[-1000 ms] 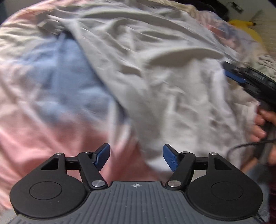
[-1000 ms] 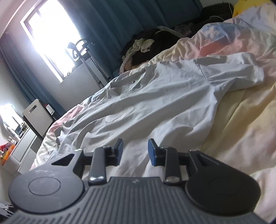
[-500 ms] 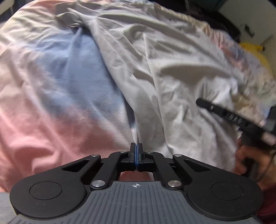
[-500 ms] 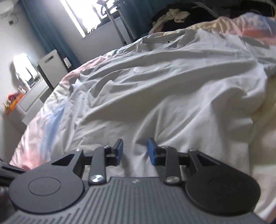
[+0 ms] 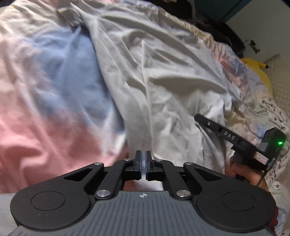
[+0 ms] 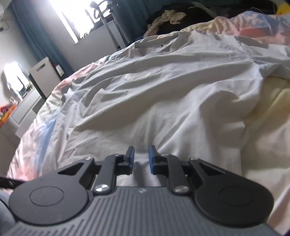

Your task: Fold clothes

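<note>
A white collared shirt (image 5: 172, 76) lies spread and wrinkled on a pastel bedspread (image 5: 45, 90). My left gripper (image 5: 143, 163) is at the shirt's near left hem, its blue pads pinched on a thin strip of white cloth. In the right wrist view the same shirt (image 6: 163, 81) runs away toward its collar. My right gripper (image 6: 141, 159) sits at the near right hem with a narrow gap between its pads and a ridge of shirt fabric in that gap. The right tool's black body (image 5: 226, 134) and the hand (image 5: 242, 172) holding it show at the left view's right edge.
The pink, blue and cream bedspread (image 6: 262, 145) extends around the shirt. A yellow plush toy (image 5: 257, 67) lies at the far right. A dark pile of clothes (image 6: 181, 16) sits beyond the collar. A white cabinet (image 6: 43, 72) stands by the bright window.
My left gripper went from wide open to shut at the shirt's hem. The right gripper moved closer over the hem and its pads narrowed around the cloth.
</note>
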Demonstrator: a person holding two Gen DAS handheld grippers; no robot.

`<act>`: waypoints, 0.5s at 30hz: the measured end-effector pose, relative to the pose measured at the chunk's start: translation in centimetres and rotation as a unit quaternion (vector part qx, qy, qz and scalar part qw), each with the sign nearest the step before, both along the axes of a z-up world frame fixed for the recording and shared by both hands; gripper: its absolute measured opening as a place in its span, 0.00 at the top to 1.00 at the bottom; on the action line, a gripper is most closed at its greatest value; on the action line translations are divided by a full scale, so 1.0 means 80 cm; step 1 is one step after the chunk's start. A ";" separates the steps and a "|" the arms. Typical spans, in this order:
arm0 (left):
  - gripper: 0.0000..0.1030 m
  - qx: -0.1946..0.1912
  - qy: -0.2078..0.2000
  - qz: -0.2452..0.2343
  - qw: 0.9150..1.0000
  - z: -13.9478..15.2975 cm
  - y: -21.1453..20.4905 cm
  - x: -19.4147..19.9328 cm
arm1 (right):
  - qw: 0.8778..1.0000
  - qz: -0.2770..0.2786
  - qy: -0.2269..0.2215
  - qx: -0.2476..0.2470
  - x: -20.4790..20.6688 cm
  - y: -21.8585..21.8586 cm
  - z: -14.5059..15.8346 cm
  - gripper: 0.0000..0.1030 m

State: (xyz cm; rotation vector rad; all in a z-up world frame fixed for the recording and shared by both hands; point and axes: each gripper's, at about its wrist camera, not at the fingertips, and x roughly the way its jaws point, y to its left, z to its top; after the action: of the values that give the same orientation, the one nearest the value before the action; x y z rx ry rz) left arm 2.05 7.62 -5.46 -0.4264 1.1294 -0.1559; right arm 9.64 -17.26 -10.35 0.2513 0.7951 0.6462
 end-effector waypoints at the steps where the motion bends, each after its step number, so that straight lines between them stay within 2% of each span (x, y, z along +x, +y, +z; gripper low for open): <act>1: 0.91 0.002 -0.001 -0.003 1.000 -0.004 -0.005 0.001 | 1.000 0.007 -0.002 0.001 -0.002 0.003 0.000 0.77; 3: 0.91 0.011 -0.002 -0.004 1.000 -0.010 -0.012 0.001 | 1.000 0.022 -0.005 0.002 -0.006 0.008 0.001 0.67; 4: 0.91 0.015 -0.001 -0.004 1.000 -0.012 -0.014 0.001 | 1.000 0.030 -0.007 0.002 -0.008 0.010 0.001 0.58; 7: 0.89 0.018 -0.005 -0.005 1.000 -0.013 -0.013 -0.004 | 0.999 0.052 -0.011 0.004 -0.014 0.018 0.002 0.51; 8: 0.81 0.019 -0.009 -0.006 1.000 -0.011 -0.013 -0.006 | 0.998 0.060 -0.018 -0.005 -0.016 0.023 0.002 0.47; 9: 0.68 0.023 -0.013 -0.008 1.000 -0.009 -0.013 -0.008 | 0.997 0.069 -0.025 -0.017 -0.017 0.028 0.001 0.47; 10: 0.60 0.026 -0.017 -0.011 0.999 -0.007 -0.014 -0.010 | 0.996 0.077 -0.032 -0.028 -0.019 0.034 0.001 0.47; 11: 0.50 0.029 -0.022 -0.013 0.999 -0.005 -0.015 -0.013 | 0.995 0.086 -0.039 -0.040 -0.021 0.040 0.000 0.49; 12: 0.49 0.032 -0.026 -0.016 0.999 -0.003 -0.016 -0.015 | 0.993 0.094 -0.046 -0.052 -0.023 0.046 0.000 0.57; 13: 0.49 0.035 -0.030 -0.018 0.999 -0.001 -0.017 -0.017 | 0.993 0.098 -0.048 -0.054 -0.023 0.047 0.001 0.76; 14: 0.49 0.038 -0.035 -0.021 0.998 0.001 -0.017 -0.020 | 0.993 0.099 -0.048 -0.053 -0.021 0.047 0.002 0.86; 15: 0.49 0.042 -0.039 -0.023 0.998 0.003 -0.018 -0.022 | 0.993 0.099 -0.046 -0.053 -0.020 0.045 0.002 0.88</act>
State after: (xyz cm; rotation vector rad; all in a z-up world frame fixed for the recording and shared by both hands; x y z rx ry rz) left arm 0.30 6.17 -5.20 -0.3173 1.0656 -0.1648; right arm 8.04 -13.64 -10.16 0.0454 0.7676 0.7931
